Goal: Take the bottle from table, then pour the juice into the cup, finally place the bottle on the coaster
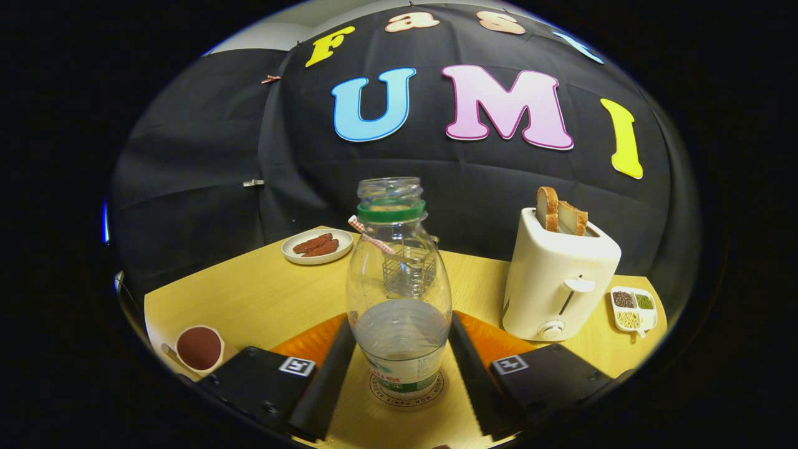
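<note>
The tool (399,380) stands open, its two fingers (324,374) spread to either side of the clear plastic bottle (399,293) with a narrow gap on each side, so neither finger presses on it. The bottle stands upright between the fingers on a round printed coaster (406,394), which lies flat on the pale wooden surface (249,293). The bottle has a green ring at its open neck, a label low on its body, and clear liquid filling roughly its lower third (the rest is empty and see-through).

Just behind the bottle's base, an orange mat (492,340) shows past both fingers. Seen through the bottle's glassy wall is a small wire rack (408,268) with a red-and-white checked tag, standing beyond it.

Left of the left finger, near the surface's edge, sits a white cup (199,349) holding dark reddish-brown liquid. Farther back on the left is a white round plate (317,246) with reddish-brown strips of food. To the right, beyond the right finger, stands a white toaster (558,277) with two slices of bread (560,215) upright in its slot, and just beside it a small white divided dish (634,308) of grains and seeds.
</note>
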